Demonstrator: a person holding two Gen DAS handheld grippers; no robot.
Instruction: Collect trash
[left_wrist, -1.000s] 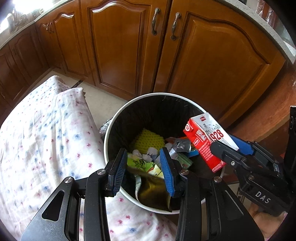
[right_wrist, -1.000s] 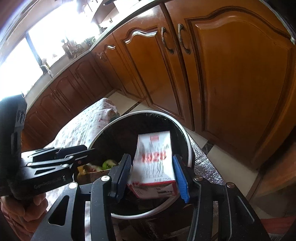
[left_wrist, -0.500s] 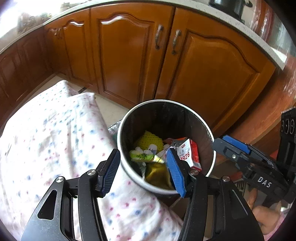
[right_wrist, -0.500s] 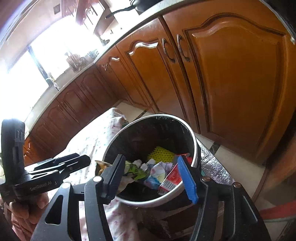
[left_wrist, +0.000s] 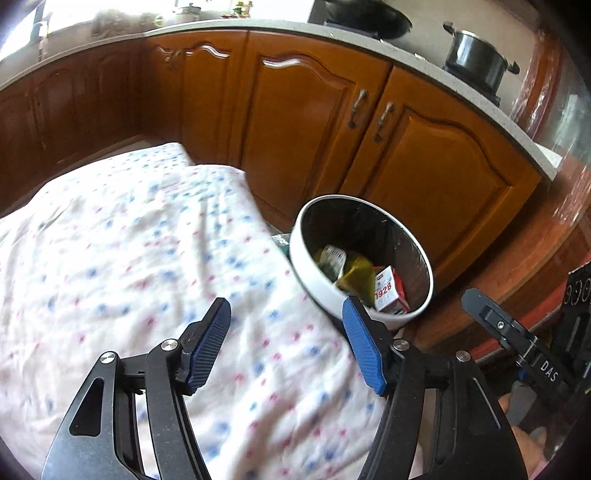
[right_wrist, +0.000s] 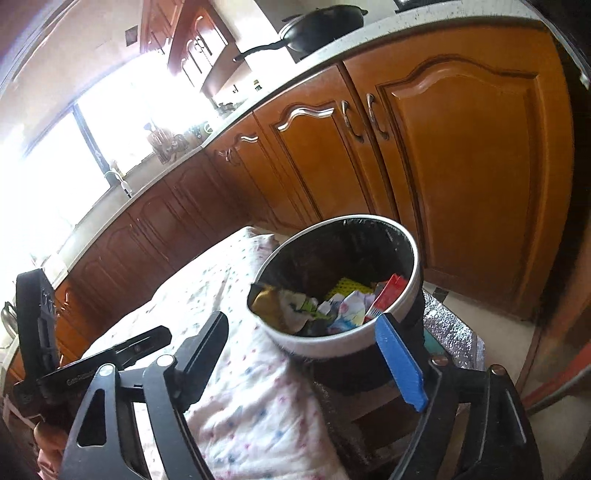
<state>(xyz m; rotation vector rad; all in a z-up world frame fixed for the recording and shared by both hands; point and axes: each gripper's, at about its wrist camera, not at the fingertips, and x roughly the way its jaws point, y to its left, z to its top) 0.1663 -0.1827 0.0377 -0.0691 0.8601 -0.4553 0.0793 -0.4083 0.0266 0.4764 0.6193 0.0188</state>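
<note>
left gripper (left_wrist: 286, 343) jaws opening, empty, over cloth (left_wrist: 129, 251); right gripper (right_wrist: 306, 350) opening, empty, near bin (right_wrist: 413, 291)

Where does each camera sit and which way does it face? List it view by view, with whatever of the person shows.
Left wrist: on the left claw, angled down over the flowered cloth; claw jaws opening, empty; right claw's body at right.
Right wrist: on the right claw, aimed down at the trash bin; jaws opening, empty; left claw and a hand at left.
Shared: bin, red carton, cloth, wooden cabinets.
</note>
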